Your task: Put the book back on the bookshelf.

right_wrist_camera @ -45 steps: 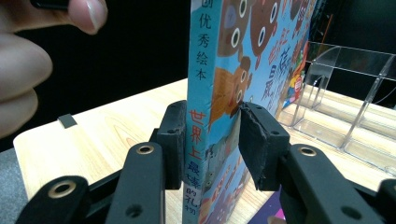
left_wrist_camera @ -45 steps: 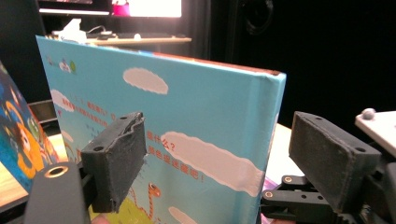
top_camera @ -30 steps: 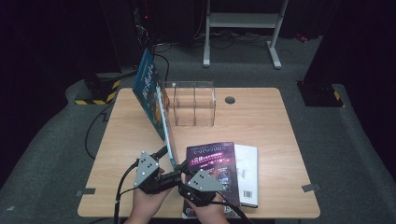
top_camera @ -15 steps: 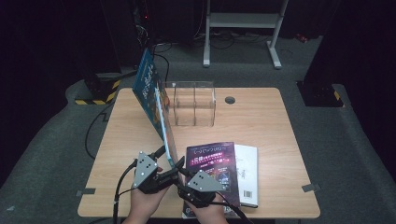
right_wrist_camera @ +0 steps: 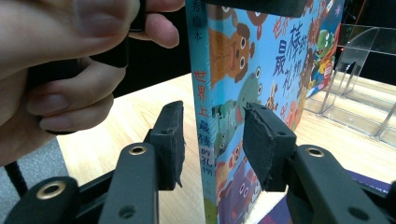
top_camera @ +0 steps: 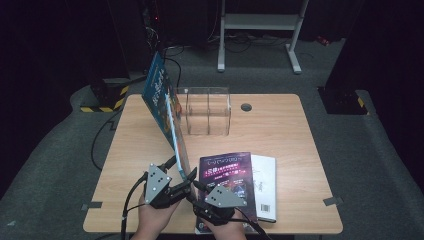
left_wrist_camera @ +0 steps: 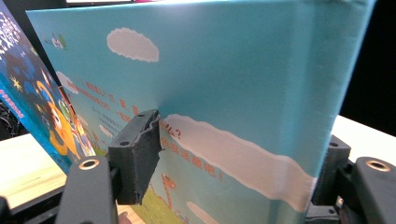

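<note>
I see a big blue picture book (top_camera: 165, 107) standing on its edge on the worktop (top_camera: 280, 125), left of the middle of the frame. Its long side runs from the lower middle up toward the upper left, and it tips to the left. My left hand-held gripper (top_camera: 181, 170) is clamped on its near end. My right hand-held gripper (right_wrist_camera: 212, 140) has its jaws apart around the spine (right_wrist_camera: 201, 116), not touching. A purple book (top_camera: 227, 175) lies flat at the lower middle, and a clear box (top_camera: 207, 110) stands behind.
</note>
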`<state>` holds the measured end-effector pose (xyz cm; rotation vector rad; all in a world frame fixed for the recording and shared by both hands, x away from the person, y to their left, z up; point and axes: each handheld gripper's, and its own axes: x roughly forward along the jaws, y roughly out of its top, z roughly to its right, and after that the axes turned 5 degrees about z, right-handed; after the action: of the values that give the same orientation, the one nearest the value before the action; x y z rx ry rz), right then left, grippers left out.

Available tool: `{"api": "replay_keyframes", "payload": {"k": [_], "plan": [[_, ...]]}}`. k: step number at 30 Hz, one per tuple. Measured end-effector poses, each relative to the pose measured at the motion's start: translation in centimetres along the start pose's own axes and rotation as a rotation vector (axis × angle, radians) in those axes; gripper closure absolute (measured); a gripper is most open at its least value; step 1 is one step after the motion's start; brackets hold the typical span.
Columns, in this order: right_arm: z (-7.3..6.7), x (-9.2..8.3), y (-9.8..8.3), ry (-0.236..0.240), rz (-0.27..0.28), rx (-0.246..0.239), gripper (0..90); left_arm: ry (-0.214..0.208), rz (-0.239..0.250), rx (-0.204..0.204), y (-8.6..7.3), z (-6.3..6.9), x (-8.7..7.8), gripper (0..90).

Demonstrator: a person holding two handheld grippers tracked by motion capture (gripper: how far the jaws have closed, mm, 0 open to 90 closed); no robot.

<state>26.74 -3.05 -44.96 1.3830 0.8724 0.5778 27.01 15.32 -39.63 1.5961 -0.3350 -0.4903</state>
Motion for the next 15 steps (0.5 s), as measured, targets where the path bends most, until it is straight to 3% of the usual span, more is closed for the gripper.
{"api": "replay_keyframes", "payload": {"k": [15], "plan": [[1.0,-3.0,0.0,-0.012,-0.017,-0.007,56.0,0.0,-0.019,0.003,0.1,-0.3,0.0,32.9]]}}
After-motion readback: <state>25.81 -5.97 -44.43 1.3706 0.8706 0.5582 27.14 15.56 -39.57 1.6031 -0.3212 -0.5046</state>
